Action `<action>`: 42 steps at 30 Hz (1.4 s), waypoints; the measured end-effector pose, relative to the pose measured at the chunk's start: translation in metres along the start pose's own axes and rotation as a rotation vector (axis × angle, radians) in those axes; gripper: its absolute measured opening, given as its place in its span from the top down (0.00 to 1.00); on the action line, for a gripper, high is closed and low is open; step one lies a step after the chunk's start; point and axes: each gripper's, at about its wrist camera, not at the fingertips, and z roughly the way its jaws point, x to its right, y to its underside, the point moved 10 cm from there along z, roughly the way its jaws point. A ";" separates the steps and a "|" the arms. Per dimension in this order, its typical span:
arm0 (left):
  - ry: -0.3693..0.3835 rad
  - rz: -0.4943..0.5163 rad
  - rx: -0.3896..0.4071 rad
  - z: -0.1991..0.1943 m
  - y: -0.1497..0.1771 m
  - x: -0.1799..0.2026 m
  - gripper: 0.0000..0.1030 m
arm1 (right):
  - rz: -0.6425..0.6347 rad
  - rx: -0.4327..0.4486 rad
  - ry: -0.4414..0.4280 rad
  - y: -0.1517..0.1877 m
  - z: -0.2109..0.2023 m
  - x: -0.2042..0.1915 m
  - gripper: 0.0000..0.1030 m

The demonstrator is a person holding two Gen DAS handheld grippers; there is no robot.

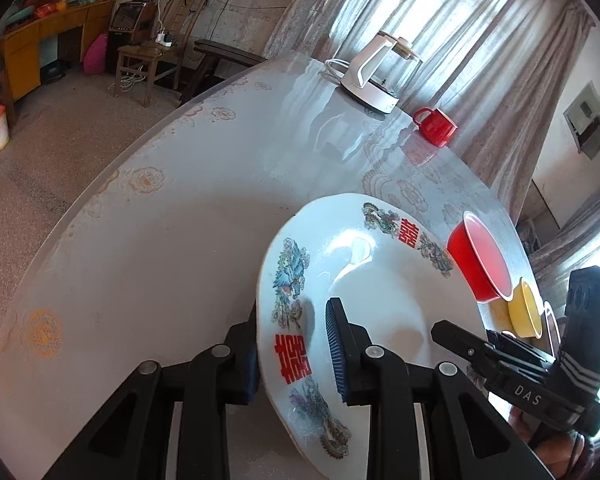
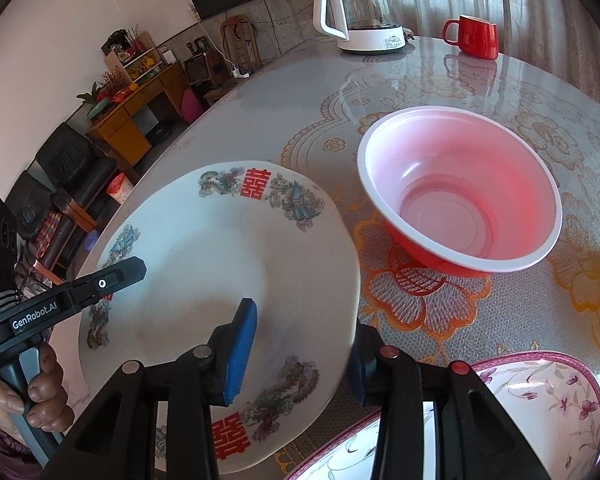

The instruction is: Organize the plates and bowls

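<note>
I hold the white plate point(image 1: 364, 280) with both grippers: left gripper point(image 1: 296, 344) and right gripper point(image 2: 300, 356) clamp opposite rims, it seems slightly tilted.

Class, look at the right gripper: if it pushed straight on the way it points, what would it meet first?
Probably the red bowl. The right gripper already clamps the rim of the white plate, and the bowl stands just beyond it; depth is uncertain.

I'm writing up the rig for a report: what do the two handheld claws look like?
Both claws are matte black plastic with angular fingers, silver round pins at the joints and ribbed blue pads. The left claw carries white "GenRobot.AI" lettering on its side; the right claw reads "DAS". Each body has grey-and-white striped bands, and the right one shows a small green light. The left one has a grey handle.
</note>
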 end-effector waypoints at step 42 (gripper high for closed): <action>0.002 0.118 0.075 -0.028 0.012 0.023 0.73 | 0.070 -0.011 -0.123 0.022 -0.020 -0.009 0.64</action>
